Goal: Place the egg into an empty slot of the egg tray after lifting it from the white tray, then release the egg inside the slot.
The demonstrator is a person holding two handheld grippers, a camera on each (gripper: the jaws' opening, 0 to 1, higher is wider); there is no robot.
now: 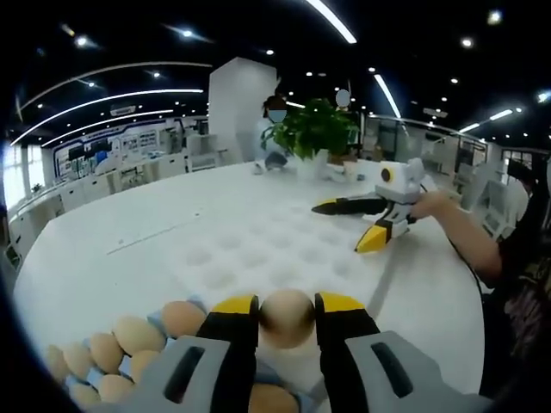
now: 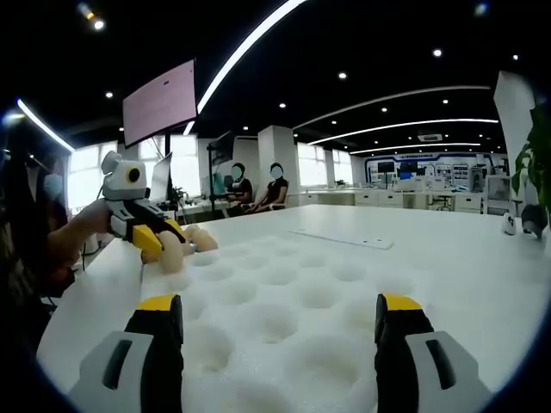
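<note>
A tan egg (image 1: 287, 317) sits between the yellow-tipped jaws of my left gripper (image 1: 287, 305), which is shut on it just above the near edge of the white dimpled egg tray (image 1: 258, 249). More eggs (image 1: 129, 335) lie in a bluish holder at the lower left. My right gripper (image 1: 340, 227) hovers open over the tray's far right side, held by a hand. In the right gripper view my right gripper (image 2: 280, 310) is wide open over empty slots (image 2: 267, 323). There the left gripper (image 2: 170, 248) holds the egg (image 2: 172, 256) at the tray's left edge.
The tray rests on a large round white table (image 1: 103, 241). A potted green plant (image 1: 314, 129) stands at the table's far side. A person's arm (image 1: 469, 237) reaches in from the right. Two seated people (image 2: 258, 194) are in the background beside desks.
</note>
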